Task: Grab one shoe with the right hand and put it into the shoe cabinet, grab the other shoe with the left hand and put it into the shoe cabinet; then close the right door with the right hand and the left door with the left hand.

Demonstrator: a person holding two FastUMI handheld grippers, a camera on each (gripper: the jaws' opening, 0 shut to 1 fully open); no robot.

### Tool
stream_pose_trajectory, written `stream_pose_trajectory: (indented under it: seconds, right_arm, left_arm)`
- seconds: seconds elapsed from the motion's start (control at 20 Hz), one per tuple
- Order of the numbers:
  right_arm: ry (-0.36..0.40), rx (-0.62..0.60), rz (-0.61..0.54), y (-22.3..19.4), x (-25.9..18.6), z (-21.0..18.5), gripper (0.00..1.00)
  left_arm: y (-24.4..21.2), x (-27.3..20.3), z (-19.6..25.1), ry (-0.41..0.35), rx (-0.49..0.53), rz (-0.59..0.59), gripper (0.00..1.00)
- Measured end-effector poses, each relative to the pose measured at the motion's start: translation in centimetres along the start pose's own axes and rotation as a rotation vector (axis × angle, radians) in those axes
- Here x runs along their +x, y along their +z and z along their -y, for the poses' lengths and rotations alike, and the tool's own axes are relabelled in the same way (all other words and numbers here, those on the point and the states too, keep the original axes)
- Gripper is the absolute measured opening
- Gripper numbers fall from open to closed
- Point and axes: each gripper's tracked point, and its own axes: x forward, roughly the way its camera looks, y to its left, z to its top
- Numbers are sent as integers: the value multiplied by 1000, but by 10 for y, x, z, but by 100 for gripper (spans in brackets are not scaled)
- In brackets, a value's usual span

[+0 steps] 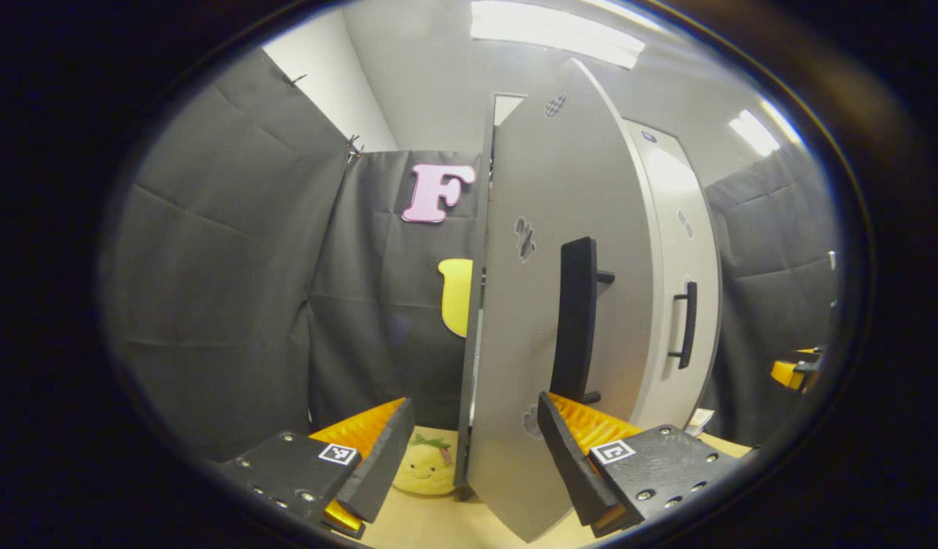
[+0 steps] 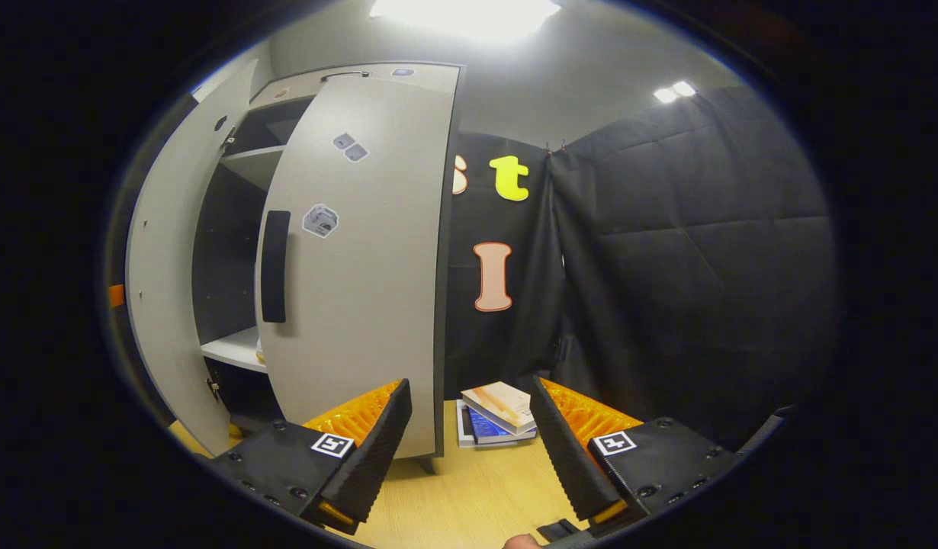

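Note:
In the left gripper view the grey left cabinet door [image 1: 545,229] stands partly open, edge-on to me, with a black bar handle [image 1: 576,320]. My left gripper [image 1: 474,408] is open; the door's free edge lies between its fingers, and the handle sits just above the right finger [image 1: 564,450]. The right door [image 1: 679,252] lies beyond it. In the right gripper view the right door [image 2: 354,267] is swung about halfway, its handle [image 2: 274,267] facing me. My right gripper [image 2: 470,396] is open and holds nothing, low in front of that door's hinge side. A white shelf [image 2: 236,347] shows in the gap.
A yellow plush toy [image 1: 427,469] lies on the wooden floor [image 2: 469,488] by the left door's edge. A stack of books [image 2: 499,415] rests on the floor against the black cloth wall, right of the cabinet. The other gripper [image 1: 793,372] shows at the far right.

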Motion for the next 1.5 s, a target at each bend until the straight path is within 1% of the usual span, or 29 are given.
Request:
stream_pose_trajectory:
  seconds: [0.1,0.3,0.55,0.7,0.8,0.9,0.95,1.0,1.05,1.2,1.25,1.3,1.35,1.4,1.5]
  right_arm:
    - [-2,5,-2,-1,-1,4,98]
    - [-17,-2,-11,-3,1,15,98]
    - [-32,-4,-20,-4,2,27,98]
    - [-32,-12,-26,-7,2,30,98]
    - [-24,-15,-32,-11,1,29,98]
    - [-13,-14,-39,-12,5,26,98]
    - [-5,-14,-42,-13,6,22,98]
    - [3,-12,-43,-13,7,20,98]
    - [12,-12,-45,-15,9,15,98]
    - [42,-9,-49,-15,10,0,98]
    - [54,-5,-45,-13,10,-5,98]
    - [66,-1,-38,-10,9,-10,98]
    - [78,1,-30,-7,7,-15,94]
    - [88,1,-21,-3,4,-19,98]
    - [104,4,-3,5,-3,-25,98]
  left_arm:
    - [2,4,6,-5,-6,7,100]
    - [-2,7,31,-45,-18,4,100]
    - [-5,31,75,-122,-37,10,100]
    - [-12,47,100,-153,-34,2,100]
    - [-13,56,111,-155,-19,5,100]
    - [-14,59,116,-153,-9,9,100]
    - [-14,60,117,-154,-9,8,94]
    - [-14,61,118,-155,-11,8,100]
    - [-14,62,119,-157,-14,8,94]
    - [-15,63,119,-159,-14,-2,94]
    - [-13,62,117,-157,-7,0,100]
    - [-10,58,116,-153,6,7,94]
    - [-5,54,113,-148,20,16,100]
    - [1,50,108,-144,33,25,94]
    - [10,36,99,-131,51,34,94]
